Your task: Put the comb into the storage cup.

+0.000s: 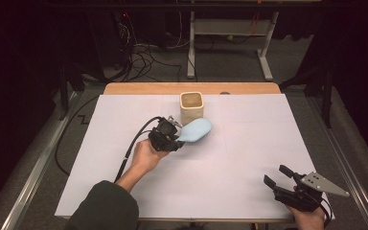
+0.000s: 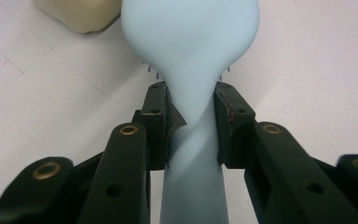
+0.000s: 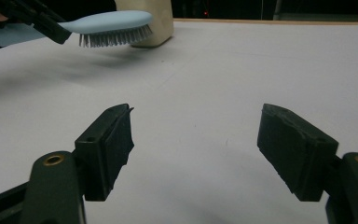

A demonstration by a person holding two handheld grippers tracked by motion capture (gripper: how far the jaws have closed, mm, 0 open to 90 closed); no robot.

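Pale-blue hairbrush is already clamped by its handle in the left gripper, lifted beside the cream holder, not yet inside; right gripper waits open, empty

Dim room, grey carpet floor, tangled cables, a white-legged desk frame beyond the table.

The right gripper is seen with its jaws held wide apart over the white bench, nothing between them. At upper left, a blue brush, bristles down, is gripped by the left gripper just before a cream cup.
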